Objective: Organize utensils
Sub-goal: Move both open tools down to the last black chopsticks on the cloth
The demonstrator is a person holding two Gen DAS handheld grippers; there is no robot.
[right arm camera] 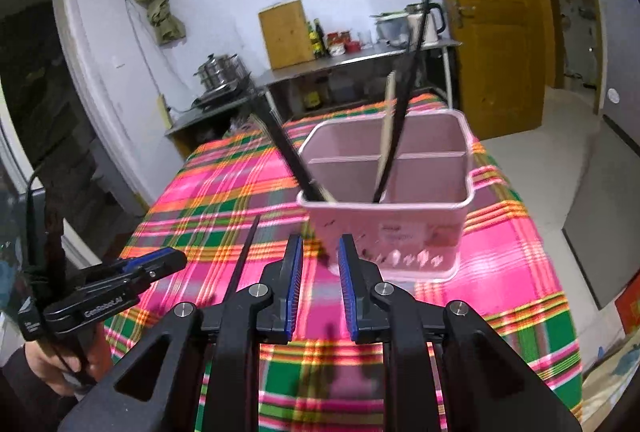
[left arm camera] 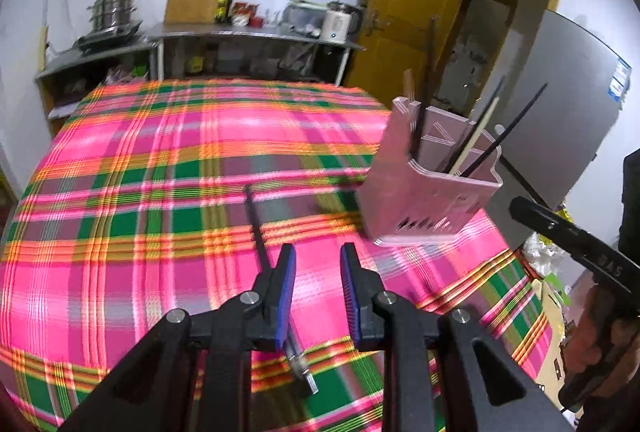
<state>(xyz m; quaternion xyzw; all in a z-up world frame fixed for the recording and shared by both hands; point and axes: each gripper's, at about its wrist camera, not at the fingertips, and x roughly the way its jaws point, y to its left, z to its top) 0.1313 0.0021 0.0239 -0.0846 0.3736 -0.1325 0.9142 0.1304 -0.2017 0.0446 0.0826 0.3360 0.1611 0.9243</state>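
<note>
A pink plastic utensil holder [left arm camera: 424,188] with dividers stands on the plaid tablecloth [left arm camera: 168,168]; it holds black and pale wooden chopsticks [left arm camera: 472,140]. In the right wrist view the holder [right arm camera: 404,232] is just ahead of my right gripper [right arm camera: 319,260], which is open and empty. One black chopstick [left arm camera: 256,224] lies on the cloth, running under the left finger of my left gripper [left arm camera: 318,264], which is open and above it. The same chopstick [right arm camera: 244,256] shows in the right wrist view, left of the right gripper. The left gripper [right arm camera: 136,272] appears at lower left there.
The table edge drops off at the right [left arm camera: 532,272]. A grey fridge [left arm camera: 560,112] and yellow door [left arm camera: 416,12] stand behind the holder. A metal counter [left arm camera: 256,32] with pots and bottles lines the far wall. The right gripper's body [left arm camera: 568,244] shows at the right edge.
</note>
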